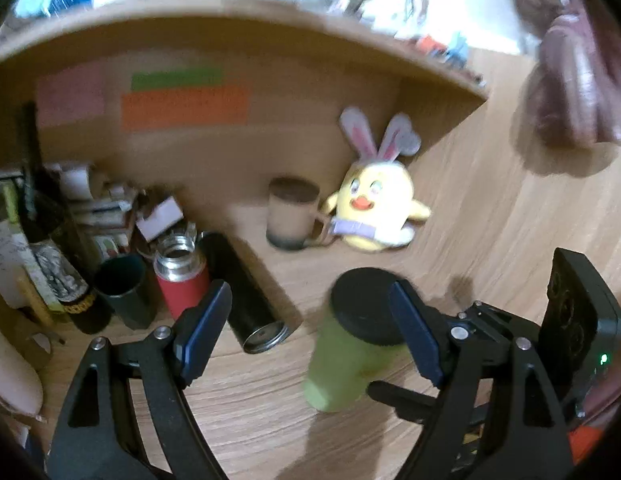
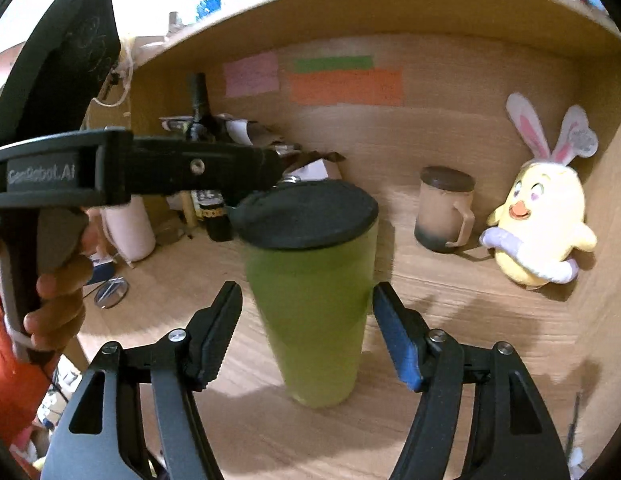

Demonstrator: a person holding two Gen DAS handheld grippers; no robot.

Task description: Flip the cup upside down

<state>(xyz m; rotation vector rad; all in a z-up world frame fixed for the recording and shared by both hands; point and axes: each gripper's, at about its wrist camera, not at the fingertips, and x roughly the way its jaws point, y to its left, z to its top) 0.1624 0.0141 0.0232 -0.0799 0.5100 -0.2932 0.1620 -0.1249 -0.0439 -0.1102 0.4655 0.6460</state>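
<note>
Now the green cup (image 2: pixel 310 312) stands on the wooden tabletop (image 2: pixel 450 360), wide end up, with a black lid (image 2: pixel 306 216) on top. Right hand-held gripper (image 2: pixel 306 332) sits level with the cup body, fingers spread to either side, not touching it. Left hand-held gripper (image 1: pixel 306 332) is above and to the cup's left, fingers also apart; in the left wrist view the cup (image 1: pixel 342 364) lies between them, nearer the right finger, which overlaps the lid (image 1: pixel 370 304). In the right wrist view, the left tool's tip reaches the lid edge; contact unclear. Behind: brown mug (image 2: pixel 444 208) beside a yellow bunny plush (image 2: pixel 538 216), both near the back wall. Left side has a red flask (image 1: pixel 180 280), a black bottle (image 1: pixel 246 300) lying down, and a dark cup (image 1: pixel 124 288). Frames are blurry.
</note>
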